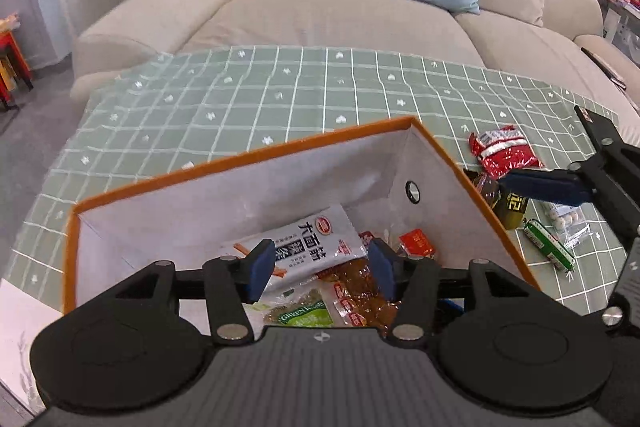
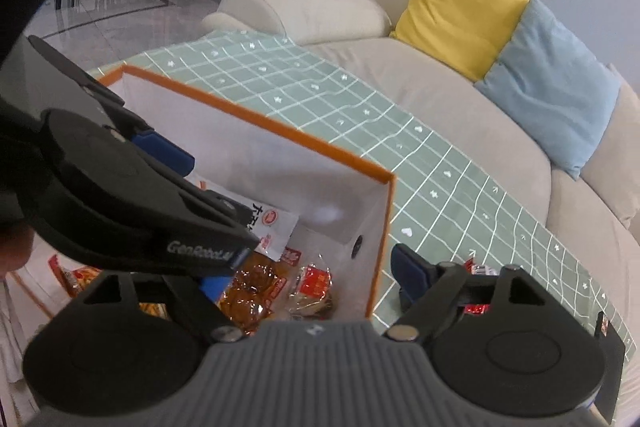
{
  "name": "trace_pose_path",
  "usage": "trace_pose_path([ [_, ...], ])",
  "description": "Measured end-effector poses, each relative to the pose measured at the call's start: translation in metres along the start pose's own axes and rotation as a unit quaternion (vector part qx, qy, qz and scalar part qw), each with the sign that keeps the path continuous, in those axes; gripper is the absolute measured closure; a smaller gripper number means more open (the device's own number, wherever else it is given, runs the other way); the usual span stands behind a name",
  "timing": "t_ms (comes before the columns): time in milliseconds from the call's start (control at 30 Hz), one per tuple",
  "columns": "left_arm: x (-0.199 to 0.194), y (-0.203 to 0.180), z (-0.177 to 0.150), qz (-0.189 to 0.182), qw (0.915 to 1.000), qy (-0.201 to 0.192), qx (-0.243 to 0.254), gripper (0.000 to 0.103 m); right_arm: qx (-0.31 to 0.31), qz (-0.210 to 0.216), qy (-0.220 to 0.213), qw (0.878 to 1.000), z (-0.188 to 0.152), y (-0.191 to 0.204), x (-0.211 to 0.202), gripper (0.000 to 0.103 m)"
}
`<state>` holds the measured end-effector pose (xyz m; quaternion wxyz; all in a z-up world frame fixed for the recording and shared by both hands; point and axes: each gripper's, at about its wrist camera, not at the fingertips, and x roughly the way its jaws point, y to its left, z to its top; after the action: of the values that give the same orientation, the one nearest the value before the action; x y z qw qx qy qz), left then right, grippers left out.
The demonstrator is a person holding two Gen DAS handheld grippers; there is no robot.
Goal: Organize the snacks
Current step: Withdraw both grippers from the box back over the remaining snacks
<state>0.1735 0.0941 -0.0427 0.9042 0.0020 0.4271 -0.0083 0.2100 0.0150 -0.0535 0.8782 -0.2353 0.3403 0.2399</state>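
Two grippers hover over the orange-rimmed box (image 1: 248, 157), fingers wide, holding nothing. Several snack packets (image 1: 304, 247) lie inside; the red packet (image 1: 502, 151) waits on the worktop (image 1: 240, 99) at two o'clock. Best approach: lift clear of the rim, then grip that packet mid-body.

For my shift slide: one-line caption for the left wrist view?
Open left gripper above the orange-rimmed box of snack packets, more snacks on the green checked tablecloth beside it.

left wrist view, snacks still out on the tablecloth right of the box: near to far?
Green sausage stick → clear bag of white balls → dark yellow-label packet → red-and-white packet.
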Motion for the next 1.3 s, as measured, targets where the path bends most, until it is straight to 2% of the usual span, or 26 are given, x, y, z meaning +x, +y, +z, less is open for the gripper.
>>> trace_pose_path([
  [100, -0.012, -0.006, 0.000, 0.015, 0.9995, -0.026, 0.004, 0.040, 0.013, -0.004, -0.013, 1.000, -0.003, -0.004, -0.013, 0.018],
  [433, -0.044, -0.028, -0.008, 0.035, 0.9954, -0.087, 0.024, 0.040, 0.085, -0.002, -0.061, 0.994, -0.028, -0.026, -0.055, 0.008],
  [633, -0.057, -0.044, -0.018, 0.048, 0.9902, -0.122, 0.048, 0.040, 0.132, -0.028, -0.073, 0.988, -0.053, -0.043, -0.077, 0.008],
  [700, -0.058, -0.053, -0.020, 0.048, 0.9894, -0.123, 0.059, 0.040, 0.146, -0.042, -0.073, 0.986, -0.063, -0.050, -0.081, 0.006],
  [733, -0.059, -0.057, -0.022, 0.044, 0.9895, -0.123, 0.061, 0.040, 0.156, -0.049, -0.071, 0.984, -0.068, -0.054, -0.083, 0.004],
  [967, -0.059, -0.093, -0.031, 0.004, 0.9886, -0.129, 0.078, 0.040, 0.207, -0.103, -0.054, 0.972, -0.113, -0.081, -0.095, 0.004],
  [1233, -0.048, -0.142, -0.039, -0.056, 0.9839, -0.106, 0.132, 0.040, 0.261, -0.098, -0.049, 0.959, -0.166, -0.108, -0.105, 0.004],
  [1300, -0.043, -0.154, -0.040, -0.070, 0.9821, -0.096, 0.146, 0.037, 0.264, -0.102, -0.042, 0.958, -0.173, -0.113, -0.103, 0.004],
])
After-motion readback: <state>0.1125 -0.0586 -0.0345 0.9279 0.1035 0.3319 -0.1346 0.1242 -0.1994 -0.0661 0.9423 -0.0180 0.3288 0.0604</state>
